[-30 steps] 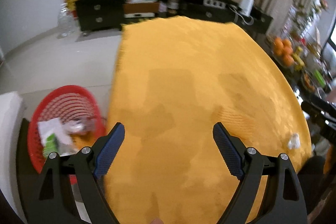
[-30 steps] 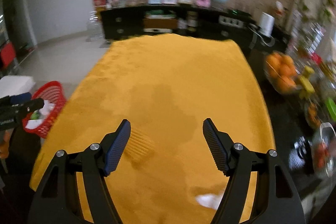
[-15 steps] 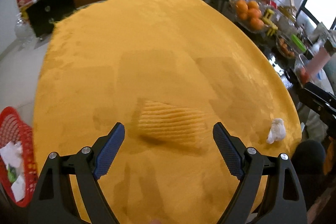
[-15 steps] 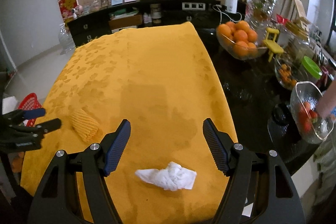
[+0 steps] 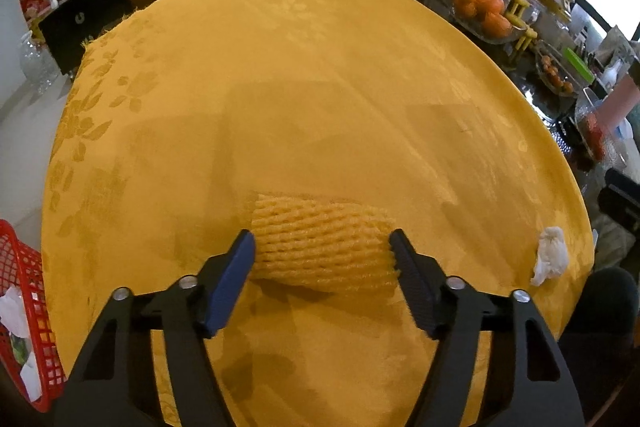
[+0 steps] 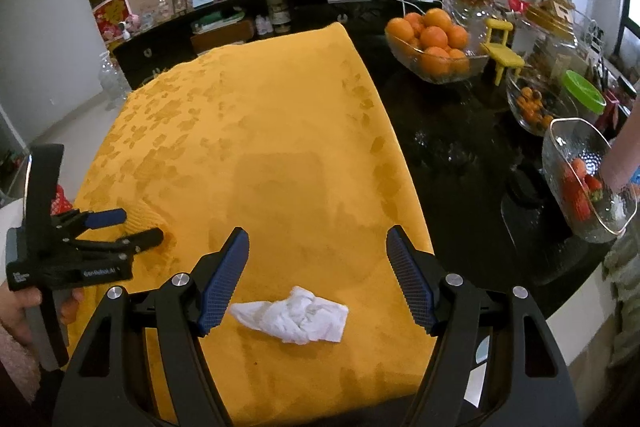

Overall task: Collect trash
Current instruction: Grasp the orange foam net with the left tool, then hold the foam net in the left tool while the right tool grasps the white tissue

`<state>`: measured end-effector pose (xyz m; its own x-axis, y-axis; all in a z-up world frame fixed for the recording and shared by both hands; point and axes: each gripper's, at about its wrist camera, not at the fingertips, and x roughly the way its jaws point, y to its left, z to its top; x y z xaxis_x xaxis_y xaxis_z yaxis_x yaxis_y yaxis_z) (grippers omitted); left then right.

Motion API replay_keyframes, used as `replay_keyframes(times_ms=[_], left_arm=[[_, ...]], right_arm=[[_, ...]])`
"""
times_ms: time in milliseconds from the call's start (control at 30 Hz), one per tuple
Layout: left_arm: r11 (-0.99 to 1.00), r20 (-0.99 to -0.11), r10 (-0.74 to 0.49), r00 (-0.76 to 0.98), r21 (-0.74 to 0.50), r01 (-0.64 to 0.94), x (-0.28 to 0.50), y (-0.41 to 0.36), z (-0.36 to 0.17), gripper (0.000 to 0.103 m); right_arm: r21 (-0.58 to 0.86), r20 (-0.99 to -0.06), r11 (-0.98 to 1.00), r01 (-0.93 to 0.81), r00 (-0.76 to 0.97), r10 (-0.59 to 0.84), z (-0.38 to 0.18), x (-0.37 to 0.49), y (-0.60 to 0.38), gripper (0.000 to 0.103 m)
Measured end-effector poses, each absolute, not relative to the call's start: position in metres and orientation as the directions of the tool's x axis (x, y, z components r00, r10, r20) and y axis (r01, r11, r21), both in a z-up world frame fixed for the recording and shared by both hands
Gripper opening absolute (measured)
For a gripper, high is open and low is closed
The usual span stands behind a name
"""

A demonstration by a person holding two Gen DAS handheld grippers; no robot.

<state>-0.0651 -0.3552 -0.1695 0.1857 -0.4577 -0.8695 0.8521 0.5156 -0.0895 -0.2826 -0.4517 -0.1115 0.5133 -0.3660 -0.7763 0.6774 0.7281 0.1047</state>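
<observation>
A yellow foam fruit net (image 5: 320, 251) lies on the yellow tablecloth (image 5: 320, 67). My left gripper (image 5: 322, 247) straddles it, jaws closing. The fingertips (image 5: 244, 247) just reach the net's two ends, and the net is not visibly squeezed. In the right wrist view the left gripper (image 6: 128, 227) shows at the left with the net (image 6: 138, 217) between its fingers. A crumpled white tissue (image 6: 294, 315) lies near the cloth's front edge, also visible as the tissue (image 5: 552, 255). My right gripper (image 6: 318, 247) hovers open over it, not touching.
A red basket (image 5: 24, 307) holding paper scraps stands off the table's left side. On the black tabletop (image 6: 460, 147) to the right are a bowl of oranges (image 6: 432, 43) and a glass bowl of strawberries (image 6: 584, 183) with a person's hand in it.
Both grippers swung right, away from the basket, and dropped toward the table. The net now sits between the left fingers, which have narrowed. The tissue came under the right gripper.
</observation>
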Motion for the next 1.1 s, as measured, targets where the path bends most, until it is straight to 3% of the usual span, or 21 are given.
replay_keyframes(times_ms=[233,333,733,1100], left_arm=[[0.501,-0.859,-0.483,0.171,-0.112,0.858,-0.068,-0.353,-0.168,0.034],[0.499,-0.858,-0.492,0.148,-0.138,0.856,-0.068,-0.350,-0.167,0.027],[0.513,-0.846,-0.513,0.149,-0.162,0.843,-0.067,-0.327,-0.155,0.024],[0.560,-0.829,-0.519,0.209,-0.146,0.815,-0.058,-0.295,-0.135,0.024]], right_arm=[[0.113,-0.812,0.740,0.663,0.490,-0.316,-0.126,-0.277,-0.441,0.069],[0.105,-0.840,0.748,0.656,0.461,-0.287,-0.137,-0.270,-0.433,0.069],[0.098,-0.882,0.758,0.645,0.409,-0.234,-0.167,-0.252,-0.422,0.068],[0.097,-0.885,0.784,0.612,0.414,-0.214,-0.176,-0.233,-0.430,0.034]])
